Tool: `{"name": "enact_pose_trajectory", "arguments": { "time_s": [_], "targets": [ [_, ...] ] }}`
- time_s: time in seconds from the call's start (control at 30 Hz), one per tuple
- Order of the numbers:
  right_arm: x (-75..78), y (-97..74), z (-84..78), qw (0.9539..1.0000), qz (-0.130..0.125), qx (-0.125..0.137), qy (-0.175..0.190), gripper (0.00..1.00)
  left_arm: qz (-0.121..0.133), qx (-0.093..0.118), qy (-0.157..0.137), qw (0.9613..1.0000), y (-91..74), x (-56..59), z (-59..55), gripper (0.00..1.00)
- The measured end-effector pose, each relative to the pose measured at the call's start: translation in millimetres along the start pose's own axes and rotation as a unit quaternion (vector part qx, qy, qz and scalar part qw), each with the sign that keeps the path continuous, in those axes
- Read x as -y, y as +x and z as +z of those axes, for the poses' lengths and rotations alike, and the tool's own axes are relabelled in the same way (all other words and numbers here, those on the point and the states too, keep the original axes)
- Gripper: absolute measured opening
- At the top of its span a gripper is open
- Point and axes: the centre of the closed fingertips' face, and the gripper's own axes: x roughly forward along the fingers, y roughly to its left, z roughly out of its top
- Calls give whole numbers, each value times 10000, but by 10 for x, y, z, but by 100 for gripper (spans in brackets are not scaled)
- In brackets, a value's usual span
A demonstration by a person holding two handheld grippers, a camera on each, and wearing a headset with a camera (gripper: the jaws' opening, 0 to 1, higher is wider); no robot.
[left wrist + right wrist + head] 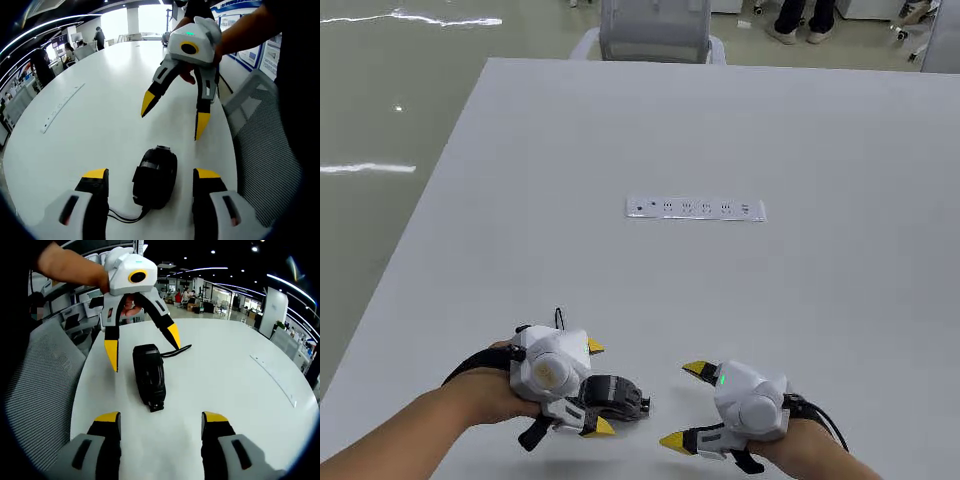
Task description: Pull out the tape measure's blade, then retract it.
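One black tape measure (pixel 616 397) lies on the white counter (pixel 720 130) between the left gripper's (pixel 599 388) two spread fingers, touching neither. The right gripper (pixel 683 405) faces it from nearby, its two fingers also apart and empty. One power strip (pixel 695 209) lies farther up the counter.

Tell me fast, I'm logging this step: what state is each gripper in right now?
Left gripper: open, jaws either side of the black tape measure, not gripping it.
Right gripper: open, holding nothing.
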Motion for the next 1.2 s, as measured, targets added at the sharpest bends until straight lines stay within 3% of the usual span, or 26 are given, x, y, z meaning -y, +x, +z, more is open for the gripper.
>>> {"name": "enact_pose_trajectory", "arguments": {
  "time_s": [0.13, 0.27, 0.33, 0.53, 0.63, 0.67, 0.73, 1.2],
  "targets": [
    [5, 106, -21, 9999, 56, -92, 43, 60, -41, -24, -32, 10000, 33, -8, 26, 63],
    [-19, 204, -34, 9996, 179, -222, -3, 56, -159, -192, 3, 9997, 79, 36, 8, 59],
    [14, 240, -18, 9995, 102, -271, -152, 54, -208, -326, 105, 9992, 116, 60, -26, 56],
    [-27, 321, 51, 9985, 255, -294, -394, 45, -206, -538, 323, 9978, 182, 74, -99, 55],
    [-35, 365, 1, 9974, 372, -434, -442, 41, -67, -835, 604, 9947, 187, 14, -173, 43],
    [-35, 382, -22, 9973, 411, -486, -378, 39, -207, -851, 565, 9946, 206, 67, -183, 38],
    [-38, 396, -22, 9971, 442, -497, -369, 35, -203, -838, 517, 9949, 221, 57, -158, 34],
    [-83, 500, -82, 9921, 675, -794, -700, 27, -198, -820, 832, 9930, 228, 65, -174, 32]
  ]
}}
